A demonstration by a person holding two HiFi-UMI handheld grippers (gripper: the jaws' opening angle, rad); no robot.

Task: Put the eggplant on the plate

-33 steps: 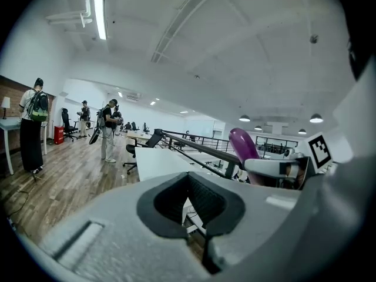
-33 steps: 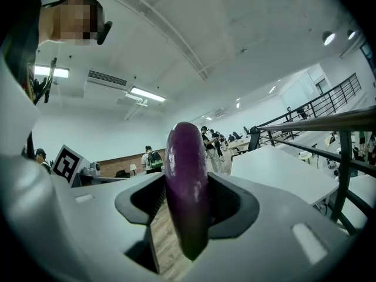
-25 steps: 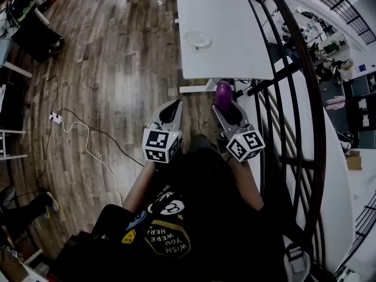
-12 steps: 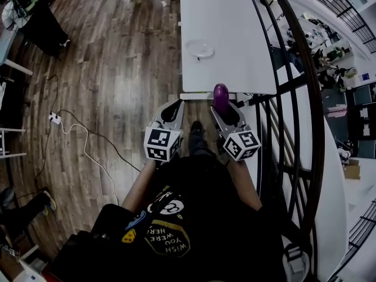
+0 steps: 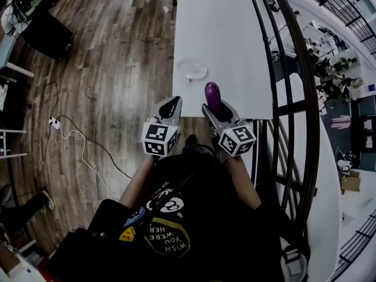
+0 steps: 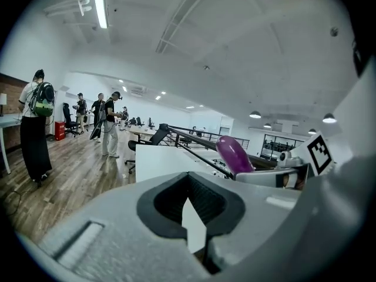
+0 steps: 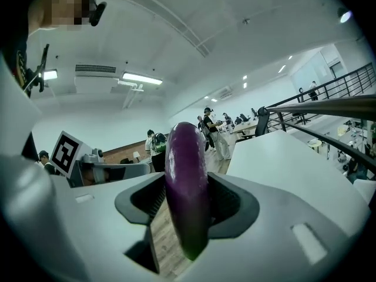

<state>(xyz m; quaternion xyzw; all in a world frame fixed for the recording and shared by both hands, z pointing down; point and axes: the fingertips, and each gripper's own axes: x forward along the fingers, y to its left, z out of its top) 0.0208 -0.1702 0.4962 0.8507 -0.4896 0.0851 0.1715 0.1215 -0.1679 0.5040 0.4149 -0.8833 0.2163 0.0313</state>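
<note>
A purple eggplant (image 5: 212,96) stands upright between the jaws of my right gripper (image 5: 212,106), which is shut on it. It hangs over the near edge of the white table (image 5: 223,34). In the right gripper view the eggplant (image 7: 187,192) fills the gap between the black pads. A clear round plate (image 5: 192,71) lies on the table just ahead and to the left of the eggplant. My left gripper (image 5: 170,106) is beside the right one, short of the table edge, shut with nothing in it. The left gripper view shows the eggplant (image 6: 234,154) off to its right.
A black metal railing (image 5: 294,98) runs along the table's right side. A cable and power strip (image 5: 56,122) lie on the wooden floor at the left. Several people (image 6: 35,128) stand in the far room, with desks and office chairs beyond.
Both grippers have moved forward towards the table. The eggplant, still held, has gone from over the floor to over the table's near edge, closer to the plate.
</note>
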